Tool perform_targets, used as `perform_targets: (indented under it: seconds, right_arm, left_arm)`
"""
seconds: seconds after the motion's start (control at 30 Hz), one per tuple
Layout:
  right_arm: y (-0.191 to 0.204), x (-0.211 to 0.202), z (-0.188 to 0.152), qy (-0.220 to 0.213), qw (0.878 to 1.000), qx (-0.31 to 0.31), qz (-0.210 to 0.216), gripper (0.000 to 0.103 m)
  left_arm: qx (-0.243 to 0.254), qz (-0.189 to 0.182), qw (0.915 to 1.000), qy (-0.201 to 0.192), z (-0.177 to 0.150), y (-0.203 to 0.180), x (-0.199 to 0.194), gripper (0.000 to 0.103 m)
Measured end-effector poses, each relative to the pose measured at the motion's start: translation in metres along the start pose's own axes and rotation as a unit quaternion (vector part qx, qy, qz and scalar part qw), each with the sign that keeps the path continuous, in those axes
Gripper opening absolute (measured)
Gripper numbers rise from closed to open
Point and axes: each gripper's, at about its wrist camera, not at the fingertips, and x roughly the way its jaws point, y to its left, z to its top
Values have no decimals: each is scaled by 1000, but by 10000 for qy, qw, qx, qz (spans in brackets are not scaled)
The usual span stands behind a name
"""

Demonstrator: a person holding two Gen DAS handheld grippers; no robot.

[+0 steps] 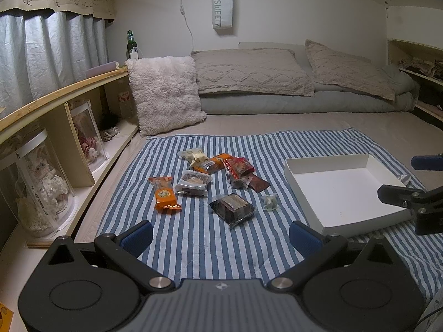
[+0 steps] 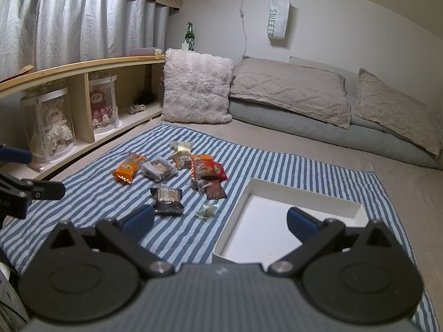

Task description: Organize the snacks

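Note:
Several wrapped snacks lie loose on a blue-and-white striped cloth point(image 1: 193, 238): an orange packet point(image 1: 164, 193), a clear-wrapped brown cake point(image 1: 232, 207), a grey-wrapped pastry point(image 1: 192, 184), a red packet point(image 1: 238, 166) and a small pale green sweet point(image 1: 270, 202). To their right sits an empty white shallow box point(image 1: 310, 202). My left gripper point(image 1: 221, 238) hangs open just before the brown cake, holding nothing. My right gripper point(image 2: 220, 222) is open too, over the box's near left corner point(image 2: 221, 250), with the brown cake point(image 2: 167, 197) ahead on its left.
The cloth lies on a bed with a fluffy white cushion point(image 1: 166, 94) and grey pillows point(image 1: 249, 69) at the back. A wooden shelf point(image 1: 55, 96) with dolls in clear cases runs along the left. A green bottle point(image 1: 130, 41) stands on it.

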Motion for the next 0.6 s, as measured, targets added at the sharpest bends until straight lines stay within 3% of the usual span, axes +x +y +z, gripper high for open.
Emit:
perform_targets:
  seconds: [0.6]
  right_arm:
    - [0,1,1,39,10000,-34,17,103]
  left_arm:
    - [16,-39,10000,-7,-1,-3,-2,103]
